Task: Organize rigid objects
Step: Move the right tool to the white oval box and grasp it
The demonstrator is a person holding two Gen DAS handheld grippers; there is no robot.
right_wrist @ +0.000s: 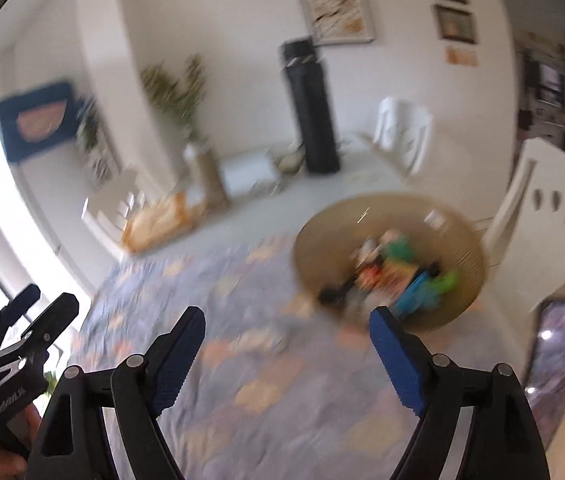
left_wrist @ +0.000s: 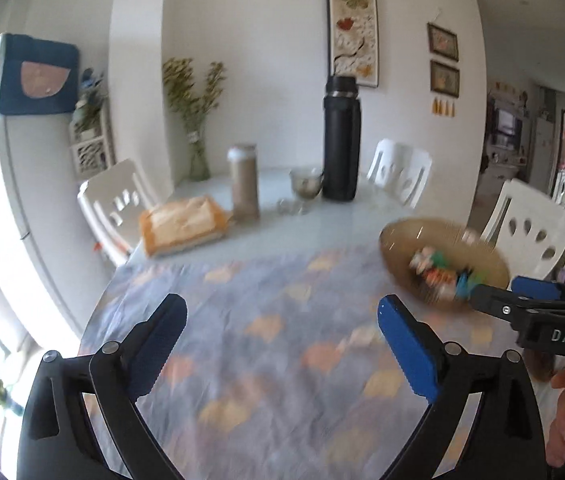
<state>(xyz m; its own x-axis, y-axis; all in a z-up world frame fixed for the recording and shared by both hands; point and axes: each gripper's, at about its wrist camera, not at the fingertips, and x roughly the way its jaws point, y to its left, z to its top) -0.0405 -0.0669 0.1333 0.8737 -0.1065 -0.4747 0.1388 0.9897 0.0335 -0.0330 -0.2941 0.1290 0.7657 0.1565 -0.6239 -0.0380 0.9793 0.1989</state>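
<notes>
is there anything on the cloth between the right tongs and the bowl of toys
Nothing visible. The right tongs are open and empty, and only bare patterned cloth lies between them and the bowl ahead to their right. The picture is blurred, so something small could be missed.

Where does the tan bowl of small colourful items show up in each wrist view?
Left wrist: the tan bowl sits at the right, beyond the patterned cloth, just ahead of the right gripper.
Right wrist: the bowl lies right of centre, just beyond the right-hand fingertip.
Shared landmark: the tall black flask standing behind it on the table.
</notes>
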